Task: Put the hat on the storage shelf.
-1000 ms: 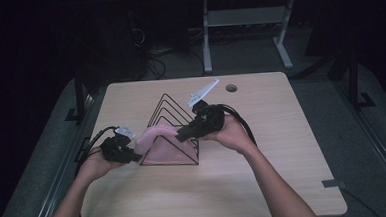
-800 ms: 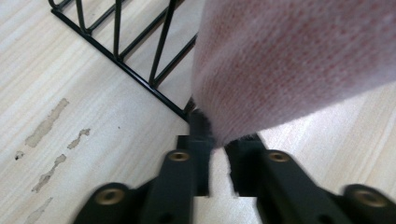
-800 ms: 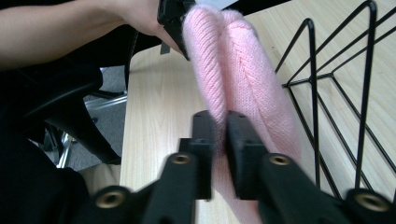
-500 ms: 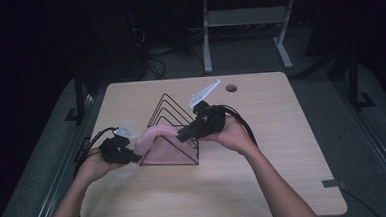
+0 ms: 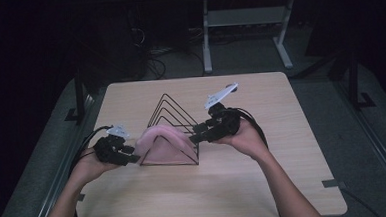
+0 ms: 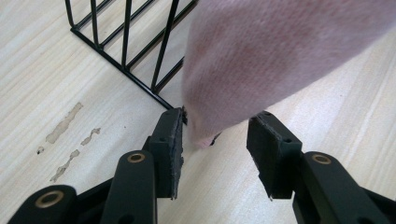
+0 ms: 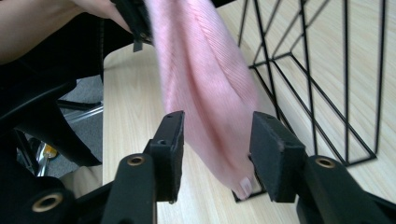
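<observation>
A pink cloth (image 5: 165, 142) lies draped over the front of a black wire rack (image 5: 168, 107) made of triangular frames, in the middle of the wooden table (image 5: 284, 174). My left gripper (image 5: 131, 154) is at the cloth's left end and my right gripper (image 5: 195, 135) at its right end. Both have just been opening their jaws. In the left gripper view the cloth's end (image 6: 280, 56) hangs loose between the parted pads of the left gripper (image 6: 215, 149). In the right gripper view the cloth (image 7: 205, 79) is blurred and slack between the pads of the right gripper (image 7: 217, 149).
The rack's wires (image 6: 126, 51) stand just left of the cloth in the left gripper view and to its right (image 7: 327, 70) in the right gripper view. Pale smears (image 6: 65, 123) mark the tabletop. A white desk frame (image 5: 241, 21) stands on the floor beyond the table.
Both grippers' jaws have opened and let go of the cloth's ends. The cloth has sagged onto the rack. My right gripper has drawn slightly to the right.
</observation>
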Action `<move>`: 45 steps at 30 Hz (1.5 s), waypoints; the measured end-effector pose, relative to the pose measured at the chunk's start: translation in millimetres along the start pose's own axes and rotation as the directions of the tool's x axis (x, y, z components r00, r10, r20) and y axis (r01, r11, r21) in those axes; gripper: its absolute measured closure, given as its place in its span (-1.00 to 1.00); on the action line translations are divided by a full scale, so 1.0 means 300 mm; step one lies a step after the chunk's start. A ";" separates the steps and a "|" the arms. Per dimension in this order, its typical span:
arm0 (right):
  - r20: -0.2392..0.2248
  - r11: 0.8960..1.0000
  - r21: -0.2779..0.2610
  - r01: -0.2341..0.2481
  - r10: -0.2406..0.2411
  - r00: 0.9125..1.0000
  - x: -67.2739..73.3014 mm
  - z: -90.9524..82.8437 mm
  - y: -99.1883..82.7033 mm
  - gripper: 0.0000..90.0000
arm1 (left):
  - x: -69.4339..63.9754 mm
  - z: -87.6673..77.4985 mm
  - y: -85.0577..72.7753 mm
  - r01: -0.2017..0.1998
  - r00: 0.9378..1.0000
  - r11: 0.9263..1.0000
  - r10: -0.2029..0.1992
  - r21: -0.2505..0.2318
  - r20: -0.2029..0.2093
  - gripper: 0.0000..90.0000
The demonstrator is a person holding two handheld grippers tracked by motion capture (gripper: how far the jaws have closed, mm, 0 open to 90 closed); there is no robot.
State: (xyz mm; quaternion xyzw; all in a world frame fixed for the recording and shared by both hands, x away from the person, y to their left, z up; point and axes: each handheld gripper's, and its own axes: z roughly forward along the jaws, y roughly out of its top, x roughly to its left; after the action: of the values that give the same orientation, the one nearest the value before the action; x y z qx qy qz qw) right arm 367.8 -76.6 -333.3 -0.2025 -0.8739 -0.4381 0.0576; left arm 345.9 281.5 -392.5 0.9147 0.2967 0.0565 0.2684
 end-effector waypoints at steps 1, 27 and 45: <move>0.001 1.000 0.005 -0.007 0.007 1.000 -0.007 -0.007 -0.006 0.19 | -0.003 -0.002 0.000 0.000 1.000 1.000 0.000 -0.001 0.001 0.23; 0.139 0.991 -0.045 -0.124 0.129 0.982 -0.100 -0.166 -0.162 -0.08 | 0.002 -0.048 -0.016 0.030 1.000 0.999 -0.030 -0.029 -0.007 0.04; 0.181 0.981 -0.050 -0.187 0.193 0.964 -0.128 -0.211 -0.259 -0.23 | -0.010 -0.044 -0.025 0.038 0.999 0.999 -0.038 -0.031 -0.001 -0.02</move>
State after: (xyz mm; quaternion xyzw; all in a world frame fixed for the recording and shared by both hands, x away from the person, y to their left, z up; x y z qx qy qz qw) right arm 366.5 -179.8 -363.0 -0.3261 -0.8448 -0.4239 0.0148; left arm 336.2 291.0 -385.2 0.9047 0.3133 0.0567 0.2831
